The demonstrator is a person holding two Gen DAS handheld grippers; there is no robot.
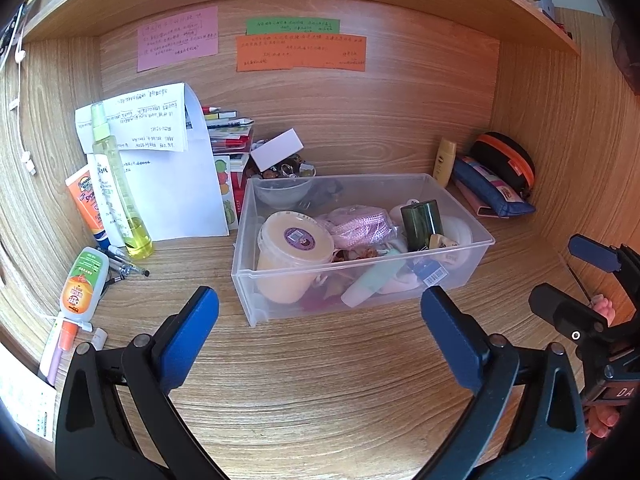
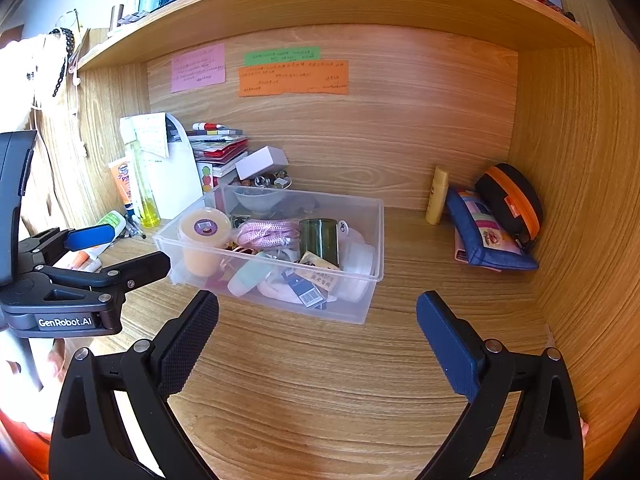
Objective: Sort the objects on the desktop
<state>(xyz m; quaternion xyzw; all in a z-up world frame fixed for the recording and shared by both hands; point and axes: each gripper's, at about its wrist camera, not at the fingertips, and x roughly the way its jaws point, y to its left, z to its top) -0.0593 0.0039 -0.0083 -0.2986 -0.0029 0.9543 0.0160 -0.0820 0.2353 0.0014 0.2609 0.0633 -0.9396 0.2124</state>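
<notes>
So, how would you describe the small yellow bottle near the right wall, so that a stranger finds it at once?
Start at the clear plastic bin in the middle of the wooden desk, then look right along the back wall. The small yellow bottle stands upright there, left of the blue fabric pencil pouch; it alone there is upright and plain yellow.

From where I'm steering, the bin (image 1: 362, 236) sits mid-desk (image 1: 320, 380). Inside it, a lidded tub (image 1: 294, 256) stands at the left end, a jar (image 1: 422, 224) to the right, a tube (image 1: 370, 280) against the front wall. Left of the bin, a spray bottle (image 1: 118, 184) stands before a folder (image 1: 180, 184) — pens (image 1: 126, 266) lie at its foot. Right, against the back wall, a small bottle (image 1: 445, 162) stands beside a pencil pouch (image 1: 492, 188) — a zip case (image 1: 510, 162) behind it.
</notes>
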